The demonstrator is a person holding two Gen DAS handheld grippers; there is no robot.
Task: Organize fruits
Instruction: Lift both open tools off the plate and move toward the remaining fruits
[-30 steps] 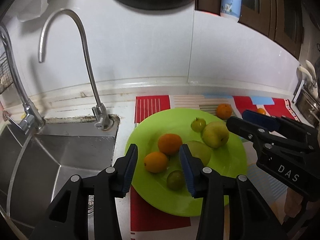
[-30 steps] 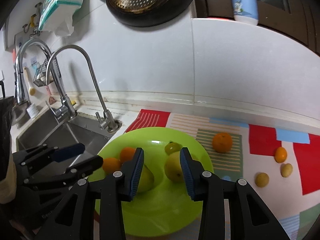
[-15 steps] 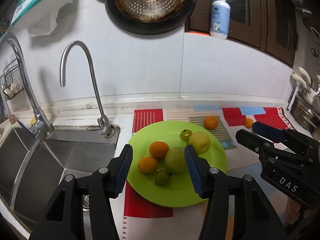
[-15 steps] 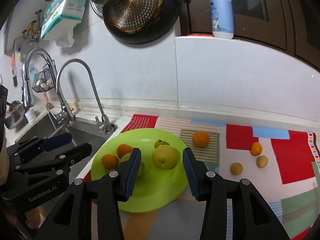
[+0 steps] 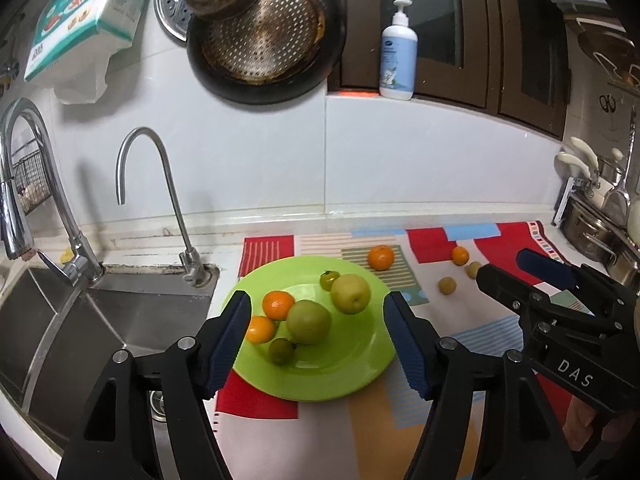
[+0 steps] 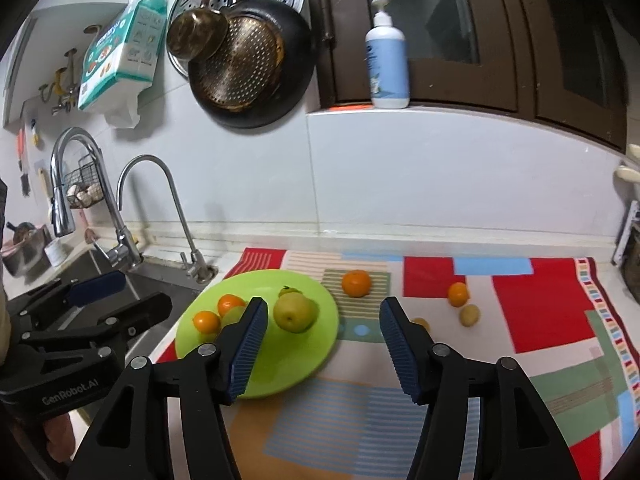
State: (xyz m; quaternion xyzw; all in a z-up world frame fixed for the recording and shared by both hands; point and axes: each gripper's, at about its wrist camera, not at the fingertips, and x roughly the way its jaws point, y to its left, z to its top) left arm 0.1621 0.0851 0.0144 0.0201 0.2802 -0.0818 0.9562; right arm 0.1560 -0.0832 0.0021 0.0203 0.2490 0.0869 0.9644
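A green plate (image 5: pixel 348 364) on the patterned mat holds two oranges (image 5: pixel 279 305), a green apple (image 5: pixel 309 321), a yellow-green pear (image 5: pixel 350 293) and two small green fruits (image 5: pixel 281 350). On the mat to its right lie a larger orange (image 5: pixel 381 257), a small orange (image 5: pixel 460 255) and two small yellow fruits (image 5: pixel 447 285). My left gripper (image 5: pixel 317 304) hangs above and in front of the plate, its jaws opening with nothing between them. My right gripper (image 6: pixel 324 306) hovers over the plate's right edge (image 6: pixel 320 344), also opening and holding nothing. One yellow fruit (image 6: pixel 422 323) is half hidden behind its right finger.
A steel sink (image 5: pixel 80 320) with two curved faucets (image 5: pixel 160 200) lies left of the plate. Pots and utensils (image 5: pixel 600 240) crowd the counter's right end. A pan (image 5: pixel 264 32) hangs on the wall; a soap bottle (image 5: pixel 398 52) stands on the ledge.
Both grippers have drawn back and up from the plate, so the fruits look smaller and farther. The jaws of both have widened. All fruit stays where it was.
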